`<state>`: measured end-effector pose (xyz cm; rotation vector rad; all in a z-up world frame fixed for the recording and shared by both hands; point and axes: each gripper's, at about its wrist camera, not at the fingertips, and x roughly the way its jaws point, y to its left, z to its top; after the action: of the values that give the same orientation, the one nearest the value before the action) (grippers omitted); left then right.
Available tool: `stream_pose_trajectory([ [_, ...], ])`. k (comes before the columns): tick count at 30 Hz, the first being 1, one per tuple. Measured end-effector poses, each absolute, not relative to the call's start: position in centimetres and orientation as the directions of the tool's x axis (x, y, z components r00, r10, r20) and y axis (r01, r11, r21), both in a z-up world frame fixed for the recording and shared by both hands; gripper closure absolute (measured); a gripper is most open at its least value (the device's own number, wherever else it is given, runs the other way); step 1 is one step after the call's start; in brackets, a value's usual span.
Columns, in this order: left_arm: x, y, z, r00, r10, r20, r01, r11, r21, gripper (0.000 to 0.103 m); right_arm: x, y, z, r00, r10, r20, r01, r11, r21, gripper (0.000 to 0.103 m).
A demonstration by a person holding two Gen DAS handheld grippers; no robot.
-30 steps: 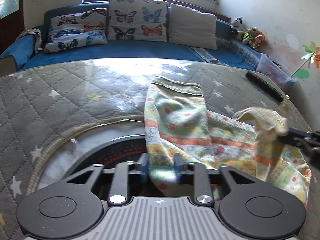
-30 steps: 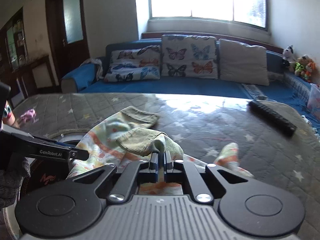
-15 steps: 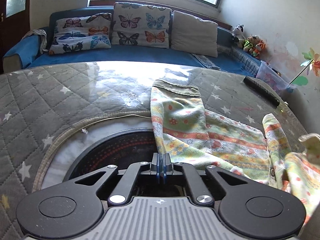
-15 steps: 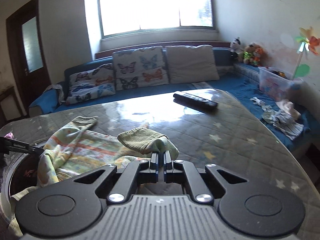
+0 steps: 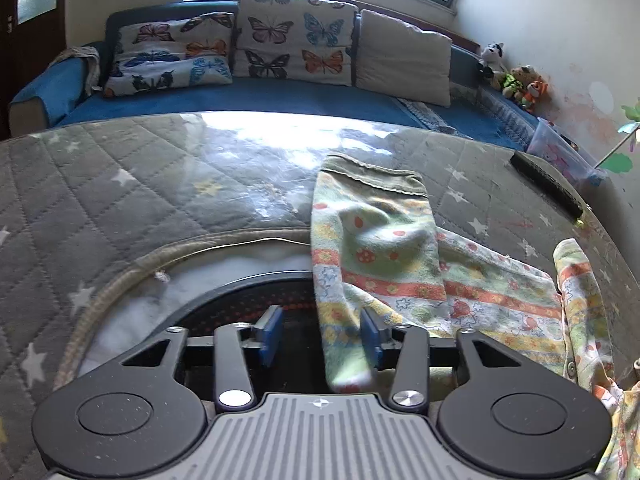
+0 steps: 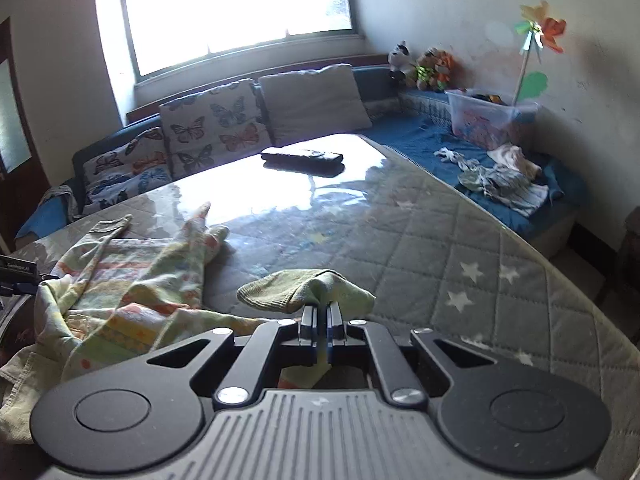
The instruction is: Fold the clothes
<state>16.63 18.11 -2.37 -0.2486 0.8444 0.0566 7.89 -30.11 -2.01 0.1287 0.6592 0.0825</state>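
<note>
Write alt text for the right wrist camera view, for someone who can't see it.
The right gripper is clamped shut on the green ribbed cuff of a striped, flower-printed garment that trails to the left across a grey quilted star-print table. Beyond lie a black remote control, a blue sofa with butterfly cushions, and a bright window.

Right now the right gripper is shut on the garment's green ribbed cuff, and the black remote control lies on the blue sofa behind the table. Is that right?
Not quite. The right gripper is indeed shut on the garment's green ribbed cuff, but the black remote control lies on the quilted table cover, near its far edge, not on the blue sofa. The right wrist view shows it.
</note>
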Motion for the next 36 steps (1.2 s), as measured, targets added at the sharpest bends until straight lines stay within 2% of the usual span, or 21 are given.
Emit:
stream_pose_trajectory([
  [1,16.6,17.9,-2.4,0.667,-0.059,-0.743,-0.132,0.972,-0.196,0.083,7.8,-30.3,-2.2,0.786,0.11,-0.609,-0.025,0.989,0.148,0.099],
  [2,16.5,17.7,-2.4,0.672,-0.059,-0.738,-0.124,0.974,-0.191,0.091,7.8,-30.5,-2.4,0.784,0.106,-0.612,-0.016,0.988,0.151,0.099],
  [5,15.9,17.1,-2.2,0.691,-0.042,-0.722,-0.112,0.98,-0.164,0.098,7.7,-30.8,-2.7,0.781,0.103,-0.615,-0.005,0.987,0.159,0.099],
  [16,9.6,18.4,0.6,0.753,0.178,-0.633,-0.257,0.966,-0.033,0.103,6.8,-30.3,-2.8,0.784,0.122,-0.608,-0.018,0.984,0.174,0.099],
  [20,6.3,20.7,1.2,0.754,0.24,-0.611,-0.331,0.943,-0.038,0.103,6.3,-29.9,-2.7,0.788,0.138,-0.6,-0.035,0.983,0.18,0.099],
  [25,4.8,22.7,1.3,0.743,0.185,-0.643,-0.334,0.936,-0.116,0.102,6.0,-29.7,-2.5,0.791,0.139,-0.596,-0.035,0.983,0.182,0.099],
  [28,5.3,22.4,1.3,0.743,0.145,-0.653,-0.309,0.941,-0.142,0.096,5.6,-30.1,-2.6,0.787,0.136,-0.602,-0.025,0.982,0.188,0.099],
  [30,6.0,21.7,1.2,0.747,0.115,-0.654,-0.283,0.946,-0.156,0.086,5.5,-30.4,-2.7,0.785,0.126,-0.606,-0.013,0.982,0.187,0.099],
  [32,7.2,21.2,1.0,0.742,0.088,-0.665,-0.267,0.948,-0.173,0.052,5.5,-30.7,-2.8,0.782,0.125,-0.61,-0.007,0.981,0.191,0.098],
  [36,9.6,20.3,0.3,0.728,0.041,-0.684,-0.246,0.947,-0.205,0.05,5.8,-30.8,-3.0,0.777,0.125,-0.617,-0.006,0.981,0.192,0.096],
])
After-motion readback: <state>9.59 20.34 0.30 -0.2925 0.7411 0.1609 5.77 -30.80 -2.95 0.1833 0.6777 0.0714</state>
